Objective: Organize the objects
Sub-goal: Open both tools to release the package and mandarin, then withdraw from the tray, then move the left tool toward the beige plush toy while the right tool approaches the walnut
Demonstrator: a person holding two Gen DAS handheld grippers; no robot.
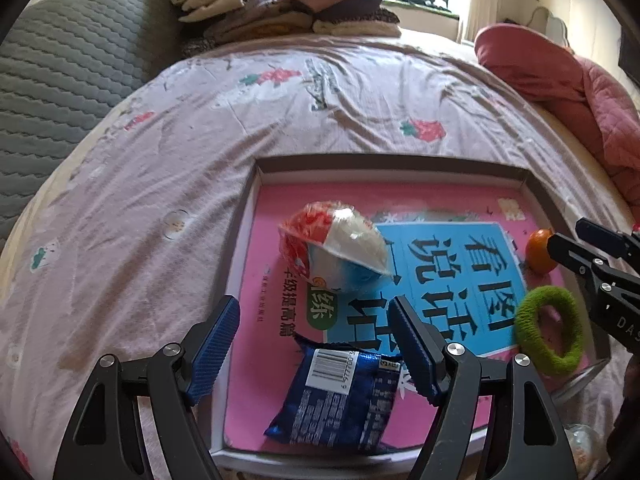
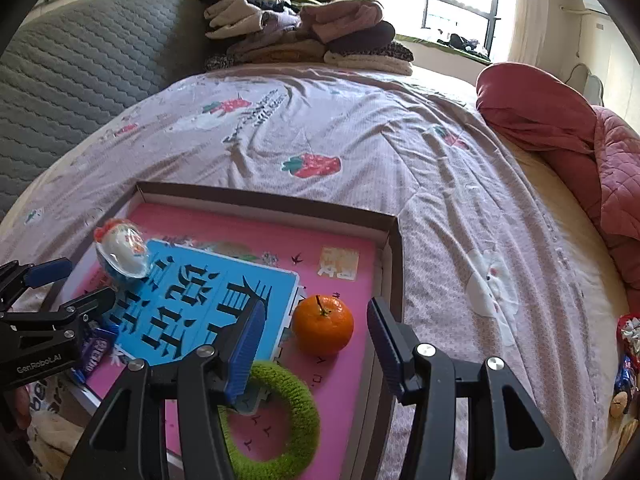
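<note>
A shallow cardboard box (image 1: pixel 380 162) (image 2: pixel 260 196) lies on the bed with a pink and blue book (image 1: pixel 452 264) (image 2: pixel 208 280) flat inside it. On the book rest a foil-wrapped egg (image 1: pixel 336 248) (image 2: pixel 122 252), a blue snack packet (image 1: pixel 340 396) (image 2: pixel 94 350), an orange (image 1: pixel 540 250) (image 2: pixel 322 324) and a green knitted ring (image 1: pixel 528 320) (image 2: pixel 304 412). My left gripper (image 1: pixel 314 304) (image 2: pixel 76 284) hangs open just above the packet, holding nothing. My right gripper (image 2: pixel 316 308) (image 1: pixel 568 232) is open above the orange and the ring, its pads touching neither.
The box sits on a pink strawberry-print sheet (image 2: pixel 360 140). Folded clothes (image 1: pixel 288 4) (image 2: pixel 304 32) are piled at the far end. A red quilt (image 1: pixel 560 80) (image 2: pixel 560 120) bunches on the right, a grey padded headboard (image 1: pixel 60 60) on the left. Small packets (image 2: pixel 628 352) lie at the right edge.
</note>
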